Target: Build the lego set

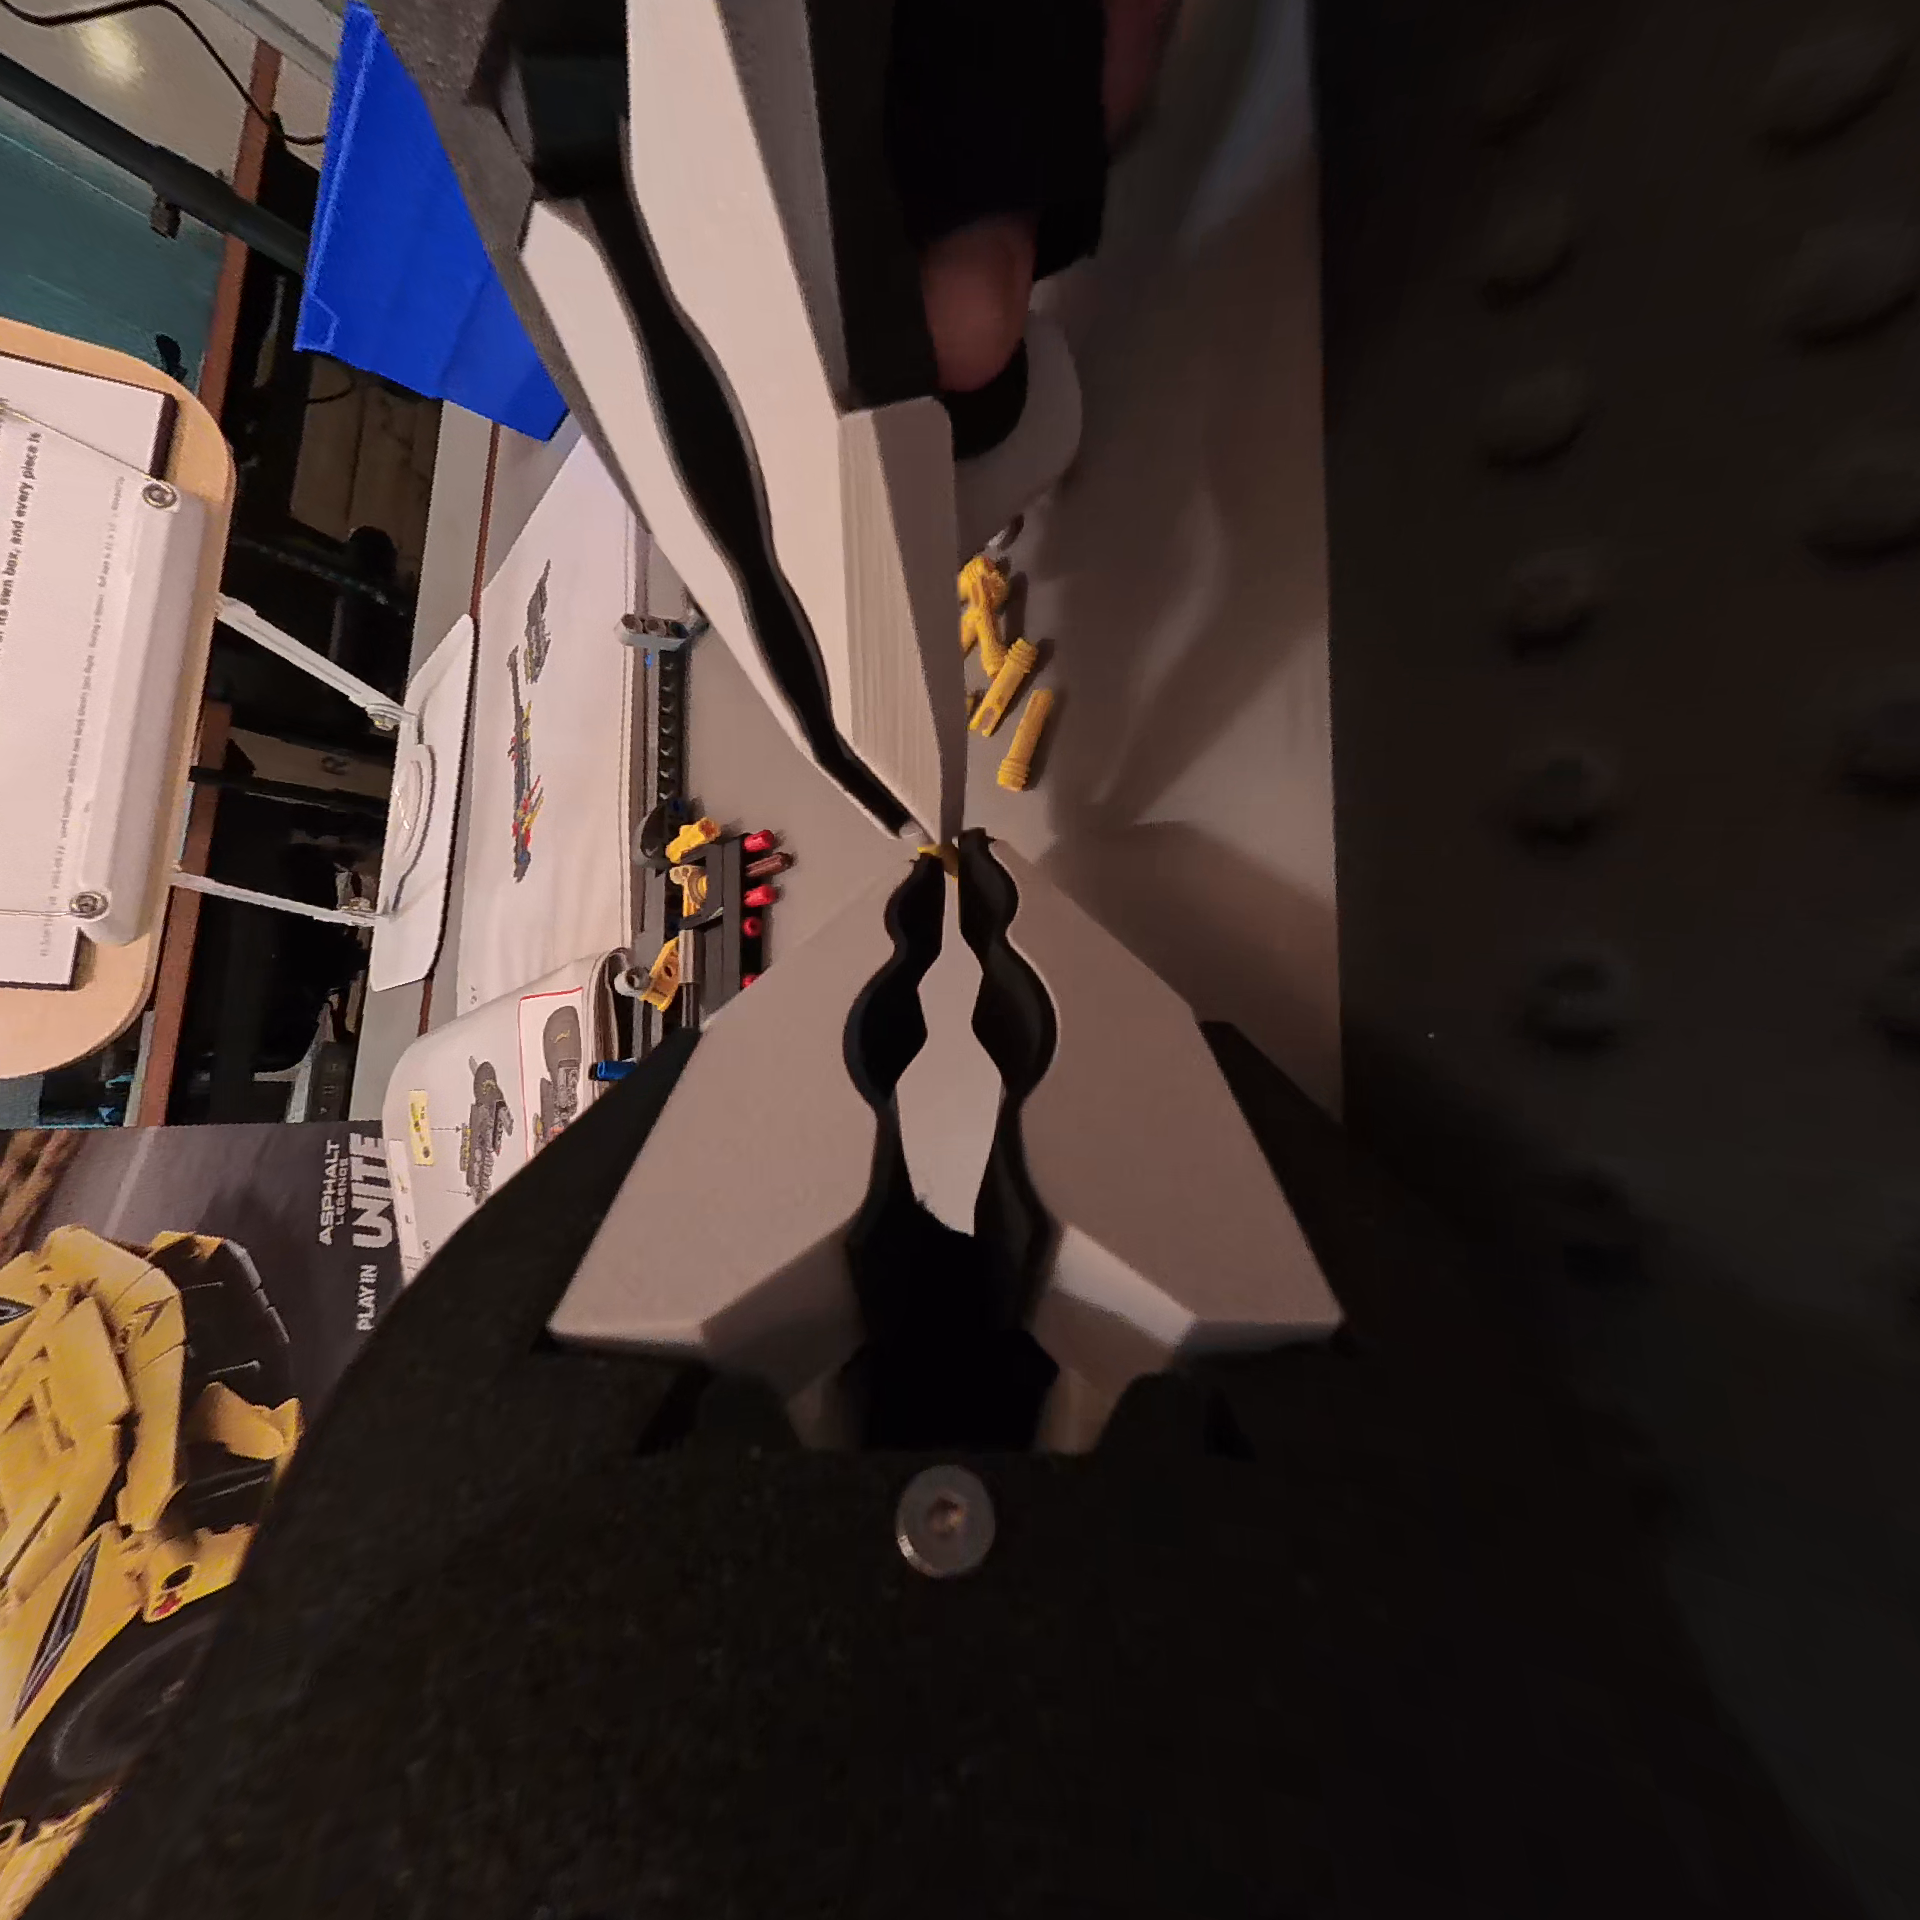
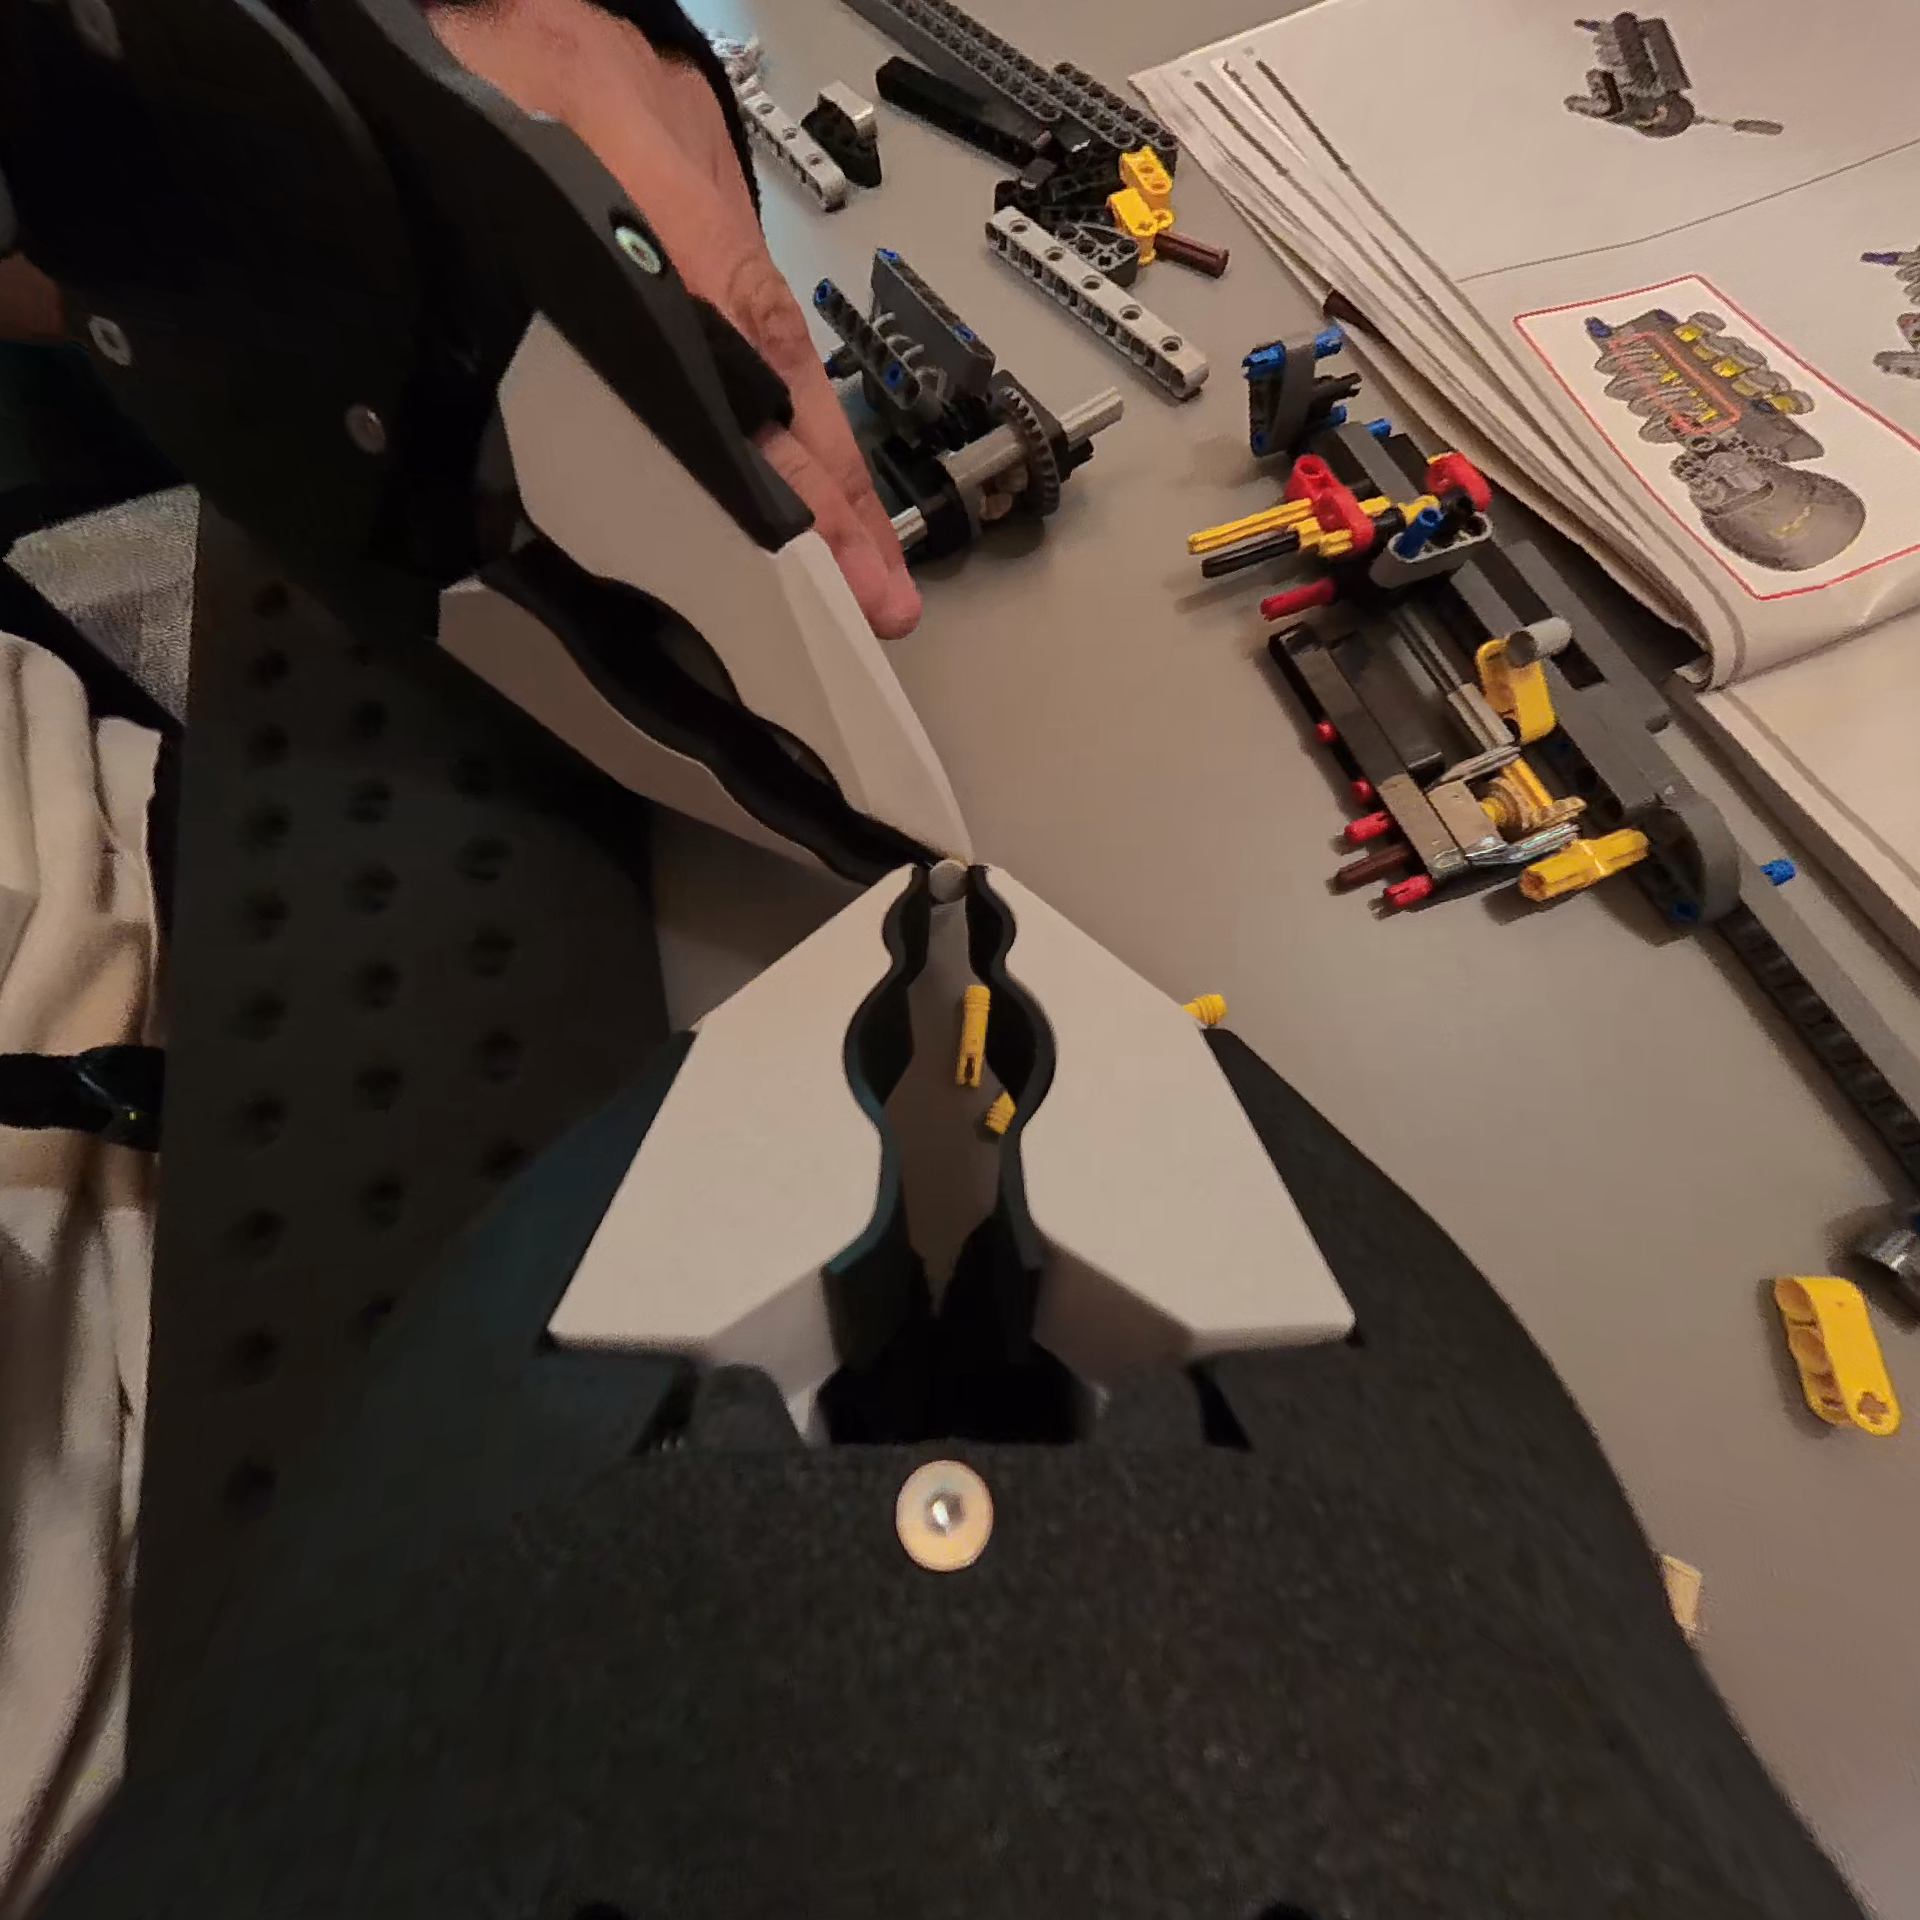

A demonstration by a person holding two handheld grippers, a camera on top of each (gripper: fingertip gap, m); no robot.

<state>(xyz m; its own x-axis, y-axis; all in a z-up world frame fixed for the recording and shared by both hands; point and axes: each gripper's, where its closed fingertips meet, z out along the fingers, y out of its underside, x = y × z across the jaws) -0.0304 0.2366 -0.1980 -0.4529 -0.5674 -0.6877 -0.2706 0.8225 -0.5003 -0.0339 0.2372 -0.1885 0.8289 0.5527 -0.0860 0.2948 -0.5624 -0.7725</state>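
The grey table [image 2: 1091,727] spreads beyond both tools, well lit toward its far side. Past the right gripper's tips and off to their right lies the open instruction booklet [image 2: 1558,312], its printed pages overlapping the table edge there. Just short of the booklet, ahead and right of the tips, sits the long partly built lego frame [image 2: 1475,727] of black and grey beams with yellow, red and blue pins. Farther ahead stands a smaller gear assembly [image 2: 966,436] with a grey axle, close to the fingers of the person's hand [image 2: 790,343] that grips the other tool. In the left wrist view the set's box [image 1: 135,1403], showing a yellow car, lies to the left of the tool's body.

The left gripper [image 1: 940,850] has its jaws nearly closed, pinching a small yellow pin [image 1: 938,852] at the very tips. The right gripper [image 2: 948,881] meets it tip to tip, jaws drawn almost together around a small grey round piece [image 2: 945,881]. Both held pieces sit right where the two tools touch, above the table.

Loose yellow pins [image 1: 1013,696] lie on the table just beyond the left tips, and a yellow beam [image 2: 1834,1361] rests well to the right of the right tool.
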